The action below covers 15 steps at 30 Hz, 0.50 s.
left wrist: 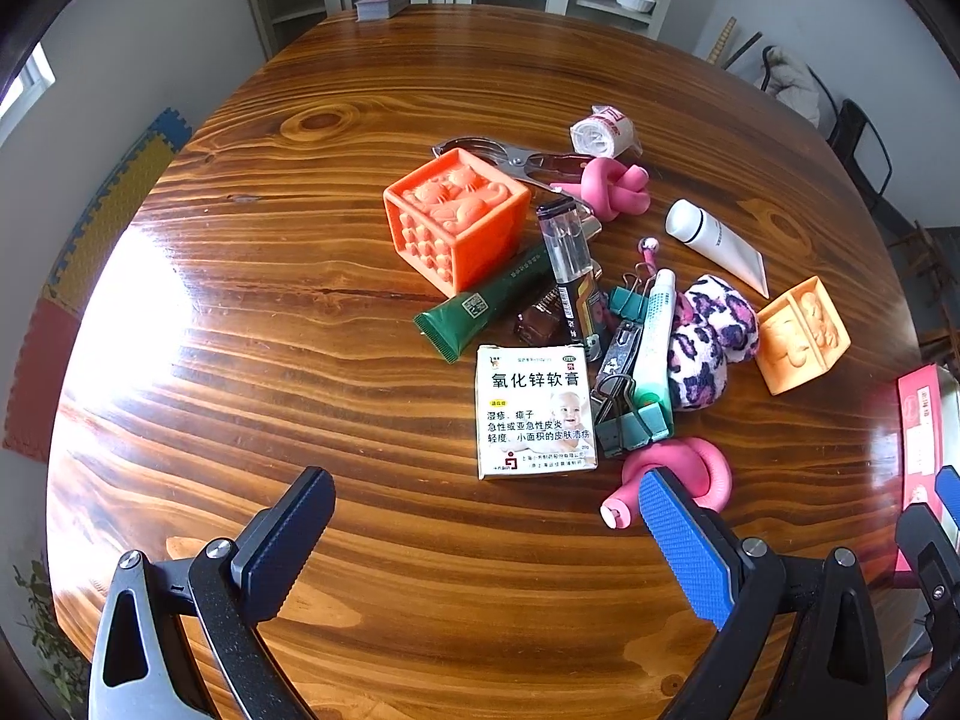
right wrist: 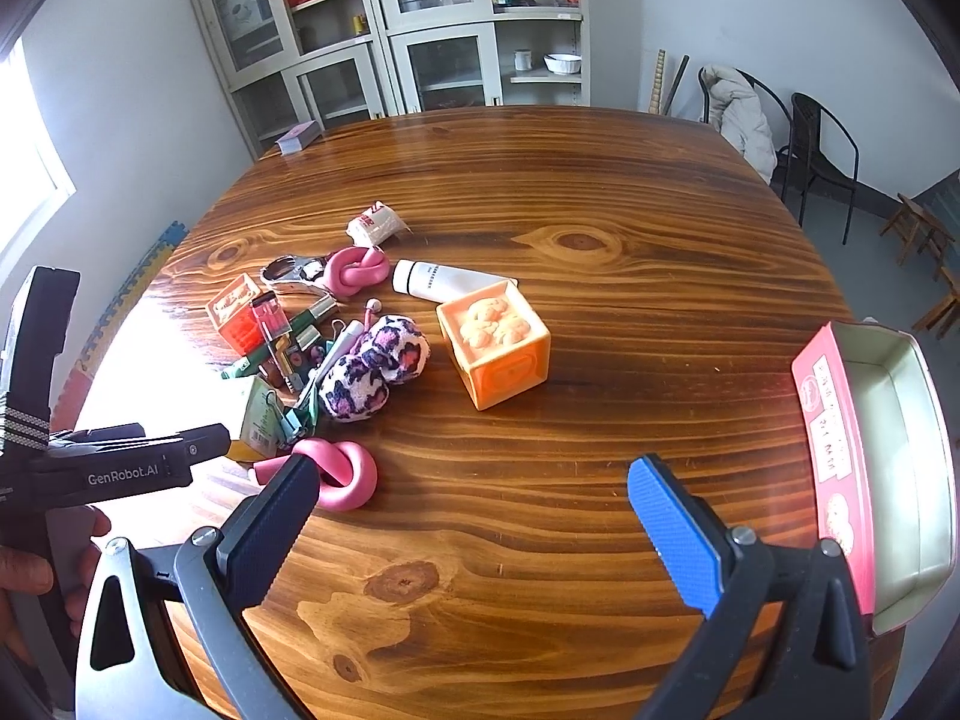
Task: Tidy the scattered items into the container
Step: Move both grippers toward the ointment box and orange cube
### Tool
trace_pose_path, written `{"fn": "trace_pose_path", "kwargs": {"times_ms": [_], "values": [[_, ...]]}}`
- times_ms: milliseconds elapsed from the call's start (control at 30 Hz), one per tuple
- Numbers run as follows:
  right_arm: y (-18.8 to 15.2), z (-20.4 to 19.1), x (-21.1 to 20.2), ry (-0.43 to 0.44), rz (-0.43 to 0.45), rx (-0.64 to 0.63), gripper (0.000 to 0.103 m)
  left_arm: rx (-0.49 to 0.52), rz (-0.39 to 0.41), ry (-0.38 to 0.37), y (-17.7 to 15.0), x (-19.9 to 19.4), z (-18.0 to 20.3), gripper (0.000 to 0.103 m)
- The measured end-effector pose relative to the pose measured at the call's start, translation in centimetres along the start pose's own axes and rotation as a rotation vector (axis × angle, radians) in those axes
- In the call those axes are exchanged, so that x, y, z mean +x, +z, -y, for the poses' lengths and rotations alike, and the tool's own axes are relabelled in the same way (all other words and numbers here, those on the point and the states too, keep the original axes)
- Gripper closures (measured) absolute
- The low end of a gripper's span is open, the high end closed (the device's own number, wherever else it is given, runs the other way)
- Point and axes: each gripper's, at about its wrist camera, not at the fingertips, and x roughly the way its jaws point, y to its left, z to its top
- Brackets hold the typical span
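Scattered items lie mid-table: an orange cube [left wrist: 459, 216], a green tube [left wrist: 480, 309], a white ointment box [left wrist: 534, 411], binder clips [left wrist: 630, 420], a leopard plush [left wrist: 711, 339], a pale orange cube [left wrist: 801, 333], a white tube [left wrist: 717, 243], two pink knots [left wrist: 690, 477] [left wrist: 615, 186]. The container, a red-sided tin [right wrist: 888, 438], stands empty at the right edge. My left gripper [left wrist: 480, 531] is open and empty, just short of the ointment box. My right gripper [right wrist: 471, 516] is open and empty above bare wood, between the near pink knot [right wrist: 336, 471] and the tin.
A wrapped bandage roll [left wrist: 600, 132] and metal pliers [left wrist: 510, 159] lie behind the pile. A card box [right wrist: 298, 137] sits at the far table corner. Cabinets stand behind; chairs [right wrist: 819, 150] stand to the right. The left gripper's body [right wrist: 120, 465] shows in the right wrist view.
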Motion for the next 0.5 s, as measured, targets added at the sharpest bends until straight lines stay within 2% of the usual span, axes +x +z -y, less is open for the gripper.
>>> {"fn": "trace_pose_path", "kwargs": {"times_ms": [500], "values": [[-0.2,-0.5,1.1,-0.028,-0.035,0.006,0.0,0.001,-0.044,-0.048,1.1,2.7,-0.4,0.0]]}}
